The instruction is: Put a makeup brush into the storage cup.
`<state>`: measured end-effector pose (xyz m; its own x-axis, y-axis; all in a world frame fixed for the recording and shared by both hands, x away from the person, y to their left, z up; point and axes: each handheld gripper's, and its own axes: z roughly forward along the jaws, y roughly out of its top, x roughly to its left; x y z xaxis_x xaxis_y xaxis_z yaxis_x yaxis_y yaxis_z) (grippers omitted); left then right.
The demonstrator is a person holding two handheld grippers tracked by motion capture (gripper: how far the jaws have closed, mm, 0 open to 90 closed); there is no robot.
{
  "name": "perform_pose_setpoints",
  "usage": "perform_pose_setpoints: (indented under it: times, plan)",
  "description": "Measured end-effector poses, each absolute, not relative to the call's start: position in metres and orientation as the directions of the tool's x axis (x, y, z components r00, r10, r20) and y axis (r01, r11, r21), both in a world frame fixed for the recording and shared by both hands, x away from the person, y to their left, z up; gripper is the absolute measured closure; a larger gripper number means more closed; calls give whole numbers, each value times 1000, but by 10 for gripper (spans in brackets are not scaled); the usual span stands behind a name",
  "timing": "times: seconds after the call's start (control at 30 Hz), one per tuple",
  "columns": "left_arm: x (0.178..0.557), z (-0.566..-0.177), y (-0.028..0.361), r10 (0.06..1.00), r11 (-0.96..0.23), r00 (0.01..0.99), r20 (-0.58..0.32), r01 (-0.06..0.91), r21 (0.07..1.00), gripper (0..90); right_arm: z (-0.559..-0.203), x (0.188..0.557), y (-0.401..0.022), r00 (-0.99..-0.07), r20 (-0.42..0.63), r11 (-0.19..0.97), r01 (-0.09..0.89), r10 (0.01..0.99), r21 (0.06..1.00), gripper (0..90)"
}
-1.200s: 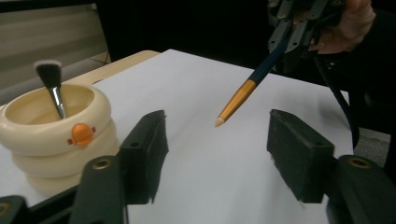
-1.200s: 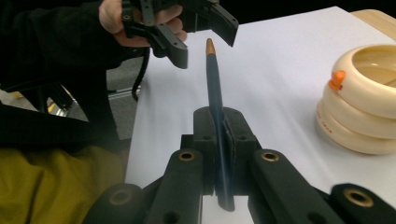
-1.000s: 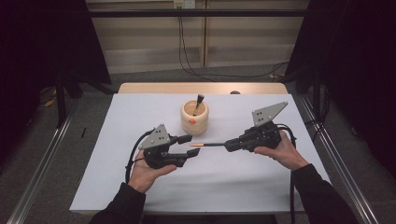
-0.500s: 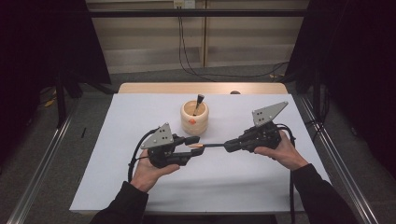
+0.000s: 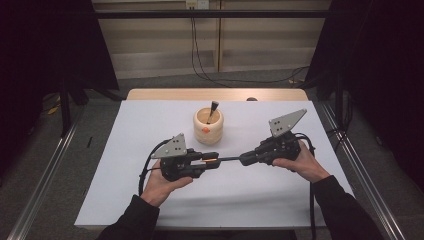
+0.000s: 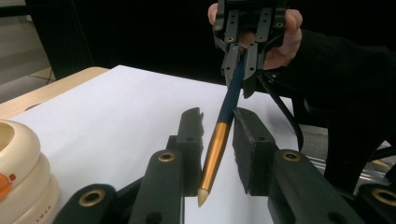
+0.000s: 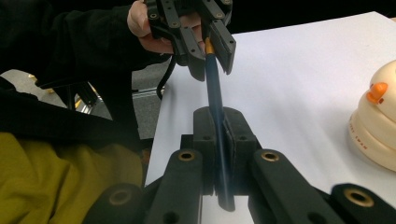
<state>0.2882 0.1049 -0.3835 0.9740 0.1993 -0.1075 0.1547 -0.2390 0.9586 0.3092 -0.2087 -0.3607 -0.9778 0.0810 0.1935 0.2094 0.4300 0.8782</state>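
White sheet covers the table (image 5: 125, 200), dark room around, cables on the back wall. We hold a gripper in each hand, both low over the near half of the sheet, tips facing each other.

Our right gripper (image 5: 250, 159) is clamped tight on the dark blue end of a thin pen-like stick (image 5: 227, 159); in the right gripper view the shaft (image 7: 215, 93) runs straight up between the closed pads, so this hand carries it level, above the sheet rather than lying on it. We read that as presenting it for a handover.

Our left gripper (image 5: 212, 159) has its jaws around the gold tip end (image 6: 214, 154). They have just been closing, with the stick between them. In the left gripper view a small gap shows on both sides of the gold part, so the pads are near but not pressing yet. Jaws slightly apart, no grip.

Both grippers line up along the stick's axis so the left can take the end without bending it.

Cream ring-shaped holder (image 5: 208, 125) stands well behind the grippers, mid table, with a dark brush-like thing (image 5: 213, 111) standing tilted in it. Likely where the stick goes, or came from; we cannot tell which.

Right should hold until left bites.
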Motion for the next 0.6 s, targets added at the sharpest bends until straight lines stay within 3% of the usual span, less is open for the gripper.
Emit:
perform_pose_setpoints:
  times: [0.27, 0.5, 0.6]
  plan:
    - [286, -382, 103, 127, -238, 984, -123, 151, 959, 830, -363, 311, -210, -978, 193, 439, 206, 74, 874, 811]
    - [285, -380, 102, 122, -242, 985, -123, 149, 959, 839, -363, 310, -210, -983, 165, 444, 184, 82, 877, 782]
    - [285, -379, 102, 121, -246, 985, -123, 149, 958, 840, -364, 310, -209, -984, 153, 450, 180, 96, 875, 720]
